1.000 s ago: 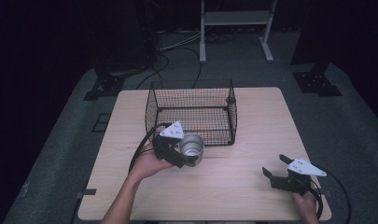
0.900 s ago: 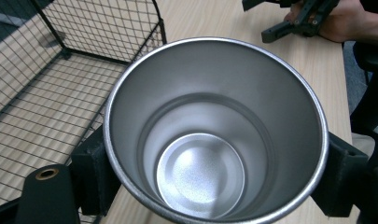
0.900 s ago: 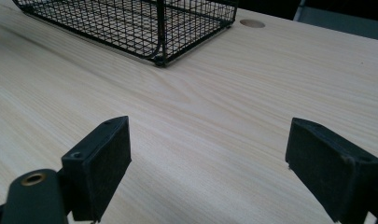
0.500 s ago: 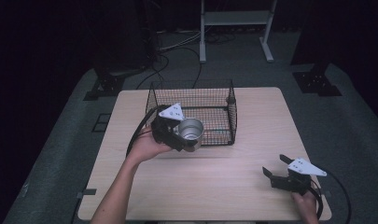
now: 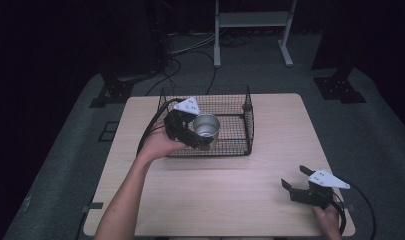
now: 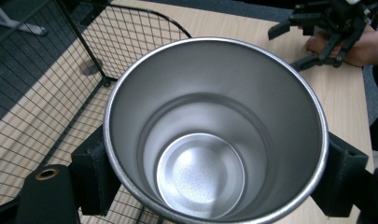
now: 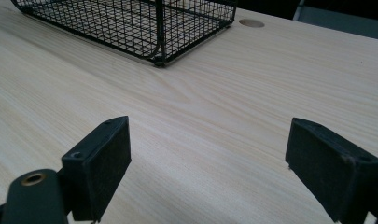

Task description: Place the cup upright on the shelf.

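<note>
Empty, round, brushed stainless-steel cup clamped across its outer wall between the black jaws of the left gripper, one pad at each side of the body just below the rim, mouth turned up toward that gripper's camera. Cup carried in the air at the near wall of the black wire-mesh basket, about level with its top edge; whether the base has cleared that edge cannot be told from the high view. Thin rolled rim and bare, polished wall: probably light, stiff and hard, not fragile, but slippery against flat pads and apt to dent or spring out under a pinch at the lip alone. Best hold therefore as shown, across the full width of the body below the rim, with the pads square to the wall. Mesh of the basket lying below and ahead of the left jaws, a likely snag for the cup's base on the way in. Right gripper resting on the pale wooden table, jaws spread wide with nothing between them, basket corner well ahead of its pads.
</note>
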